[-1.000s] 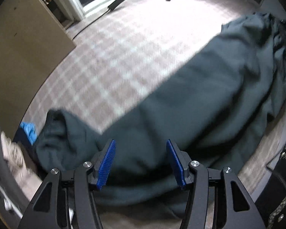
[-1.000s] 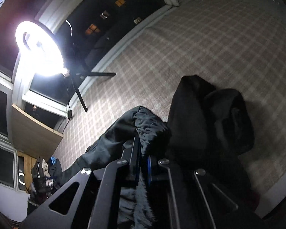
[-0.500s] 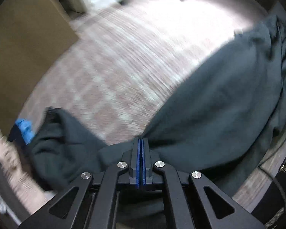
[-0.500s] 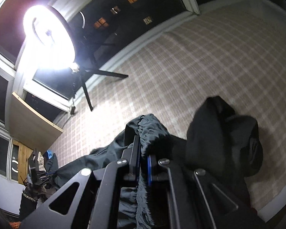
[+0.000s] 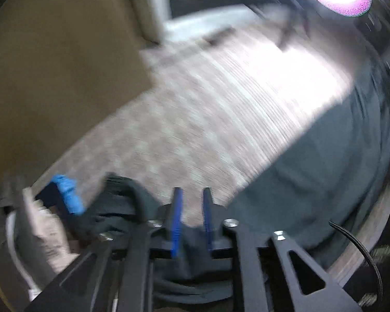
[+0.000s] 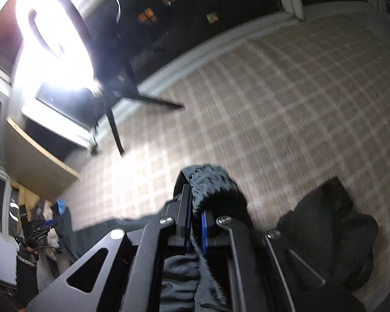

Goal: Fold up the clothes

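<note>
Left hand-held gripper: I am seeing its blue pads standing a little apart, the jaws having just been opening; a fold of the dark green garment is sitting low between them, and through the blur I cannot tell whether the pads are pressing on it.
Right hand-held gripper: I am holding it pinched on a bunched edge of the same dark green cloth, which is spilling over the fingertips and hanging down between the arms.
Garment: it is lying spread across the checked carpet, running from the left gripper toward the right edge of the left wrist view.
Black clothing: a second heap is lying on the carpet just to the right of the right gripper.
Far side: a ring light on a tripod is glaring before the dark window, beside a wooden panel.
</note>
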`<act>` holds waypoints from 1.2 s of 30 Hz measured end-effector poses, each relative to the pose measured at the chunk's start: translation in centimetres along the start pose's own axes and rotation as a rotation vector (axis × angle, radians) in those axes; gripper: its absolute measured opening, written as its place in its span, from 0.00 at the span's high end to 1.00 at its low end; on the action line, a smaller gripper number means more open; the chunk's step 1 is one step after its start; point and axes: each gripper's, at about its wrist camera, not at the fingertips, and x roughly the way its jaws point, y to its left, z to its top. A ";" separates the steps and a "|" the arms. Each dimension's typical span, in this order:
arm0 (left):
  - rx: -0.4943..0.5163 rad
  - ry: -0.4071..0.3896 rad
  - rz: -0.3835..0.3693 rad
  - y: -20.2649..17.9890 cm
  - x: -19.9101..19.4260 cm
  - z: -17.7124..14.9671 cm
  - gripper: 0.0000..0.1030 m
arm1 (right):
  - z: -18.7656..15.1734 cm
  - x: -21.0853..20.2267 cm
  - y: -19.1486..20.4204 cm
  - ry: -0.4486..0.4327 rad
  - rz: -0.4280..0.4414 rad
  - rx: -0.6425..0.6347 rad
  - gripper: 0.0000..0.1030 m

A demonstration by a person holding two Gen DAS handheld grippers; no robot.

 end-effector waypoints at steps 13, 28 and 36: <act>0.038 0.089 -0.055 -4.1 1.9 -4.3 0.66 | -3.0 3.1 -2.9 0.114 0.018 0.059 0.73; 0.086 0.110 0.050 -4.5 5.4 -3.9 0.62 | -5.1 -6.6 -1.5 -0.052 0.139 0.020 0.94; 0.012 0.023 0.048 -2.3 2.2 -3.0 1.00 | -1.3 -6.9 0.9 -0.112 0.182 0.005 0.94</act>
